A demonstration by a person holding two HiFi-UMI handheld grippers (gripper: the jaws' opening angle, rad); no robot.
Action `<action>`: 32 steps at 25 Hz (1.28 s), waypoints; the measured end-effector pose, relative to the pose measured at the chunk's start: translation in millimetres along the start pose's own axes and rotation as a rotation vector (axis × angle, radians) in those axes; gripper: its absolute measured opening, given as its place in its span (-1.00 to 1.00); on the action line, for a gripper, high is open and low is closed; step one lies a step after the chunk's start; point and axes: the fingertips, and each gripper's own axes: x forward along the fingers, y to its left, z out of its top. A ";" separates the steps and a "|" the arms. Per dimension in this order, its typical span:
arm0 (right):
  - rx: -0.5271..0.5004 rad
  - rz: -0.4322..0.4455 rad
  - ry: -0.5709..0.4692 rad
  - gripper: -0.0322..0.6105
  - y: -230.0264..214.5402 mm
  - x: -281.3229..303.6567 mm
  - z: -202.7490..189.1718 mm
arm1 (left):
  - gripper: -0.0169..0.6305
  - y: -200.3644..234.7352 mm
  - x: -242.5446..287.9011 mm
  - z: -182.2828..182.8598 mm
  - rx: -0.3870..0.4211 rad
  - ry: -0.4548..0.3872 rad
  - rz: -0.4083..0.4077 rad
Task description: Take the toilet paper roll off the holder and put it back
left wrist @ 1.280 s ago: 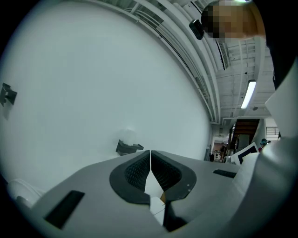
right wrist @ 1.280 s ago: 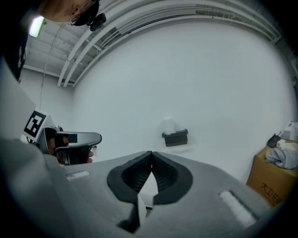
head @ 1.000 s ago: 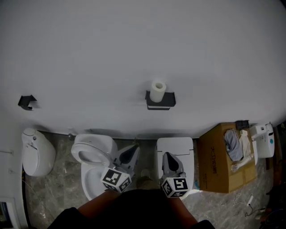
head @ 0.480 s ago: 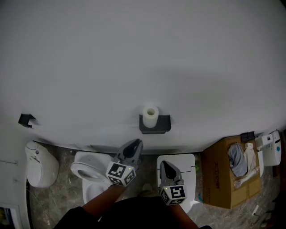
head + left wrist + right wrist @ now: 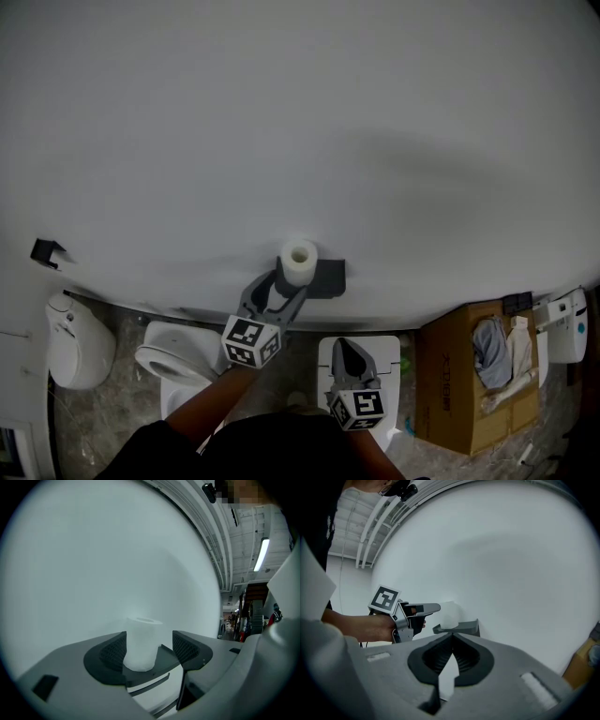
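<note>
The left gripper (image 5: 149,651) is being opened around the toilet paper roll (image 5: 142,641), which is stood on the holder (image 5: 328,278); the right gripper (image 5: 451,656) is seen closed and empty.

No lettering can be read with certainty; the cardboard box (image 5: 459,375) at the near right carries dark print on its side, too small to make out. The left marker cube (image 5: 250,340) and the right marker cube (image 5: 357,407) bear black-and-white square patterns.
</note>
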 end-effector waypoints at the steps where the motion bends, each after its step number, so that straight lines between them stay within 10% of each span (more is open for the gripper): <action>1: 0.005 -0.007 -0.016 -0.90 -3.3 0.1 2.7 | 0.00 1.8 6.8 -0.9 0.007 0.008 0.000; 22: 0.030 -0.042 -0.066 -0.90 -24.7 2.6 6.8 | 0.12 17.7 58.1 -11.8 0.064 0.063 -0.015; 32: 0.006 -0.070 -0.116 -0.91 -17.3 -12.2 22.8 | 0.12 17.7 7.7 25.2 0.069 -0.063 0.012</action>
